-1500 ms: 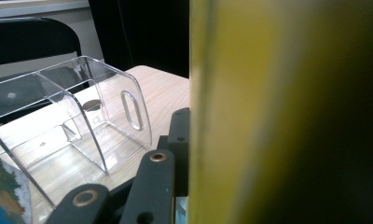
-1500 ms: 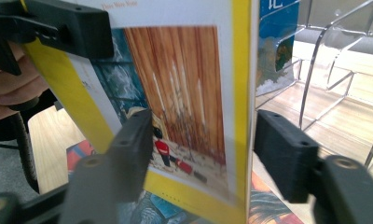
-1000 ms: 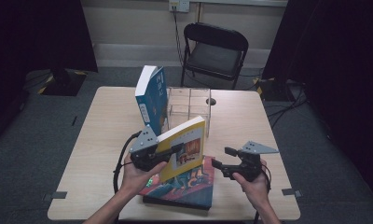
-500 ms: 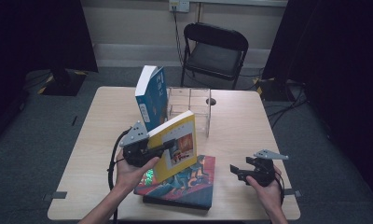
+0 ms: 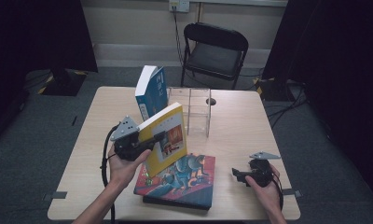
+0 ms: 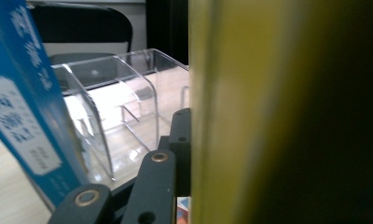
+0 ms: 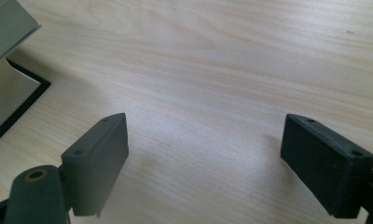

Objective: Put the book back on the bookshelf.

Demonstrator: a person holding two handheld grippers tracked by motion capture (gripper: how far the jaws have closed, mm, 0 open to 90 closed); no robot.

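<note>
My left gripper [image 5: 149, 139] is shut on a yellow book [image 5: 169, 151] and holds it tilted above a stack of flat books [image 5: 184, 184] with a colourful cover. In the left gripper view the yellow book [image 6: 268, 112] sits close on the right. A blue book [image 6: 21, 107] and a clear organizer [image 6: 124, 102] lie beyond it. The blue book [image 5: 152, 91] stands leaning against the organizer [image 5: 196, 109]. My right gripper [image 5: 238, 176] is low over the table's front right, open. Its jaws have just been opening, and nothing lies between them [image 7: 205, 154].
The wooden table [image 5: 236, 126] has bare room on its right half. The stack's corner [image 7: 7, 93] shows left of my right gripper. A black folding chair [image 5: 215, 51] stands behind the table. Cables trail on the floor at the right.
My right gripper left the yellow book's side and dropped to the table's front right. The left gripper carried the yellow book a little to the left.
</note>
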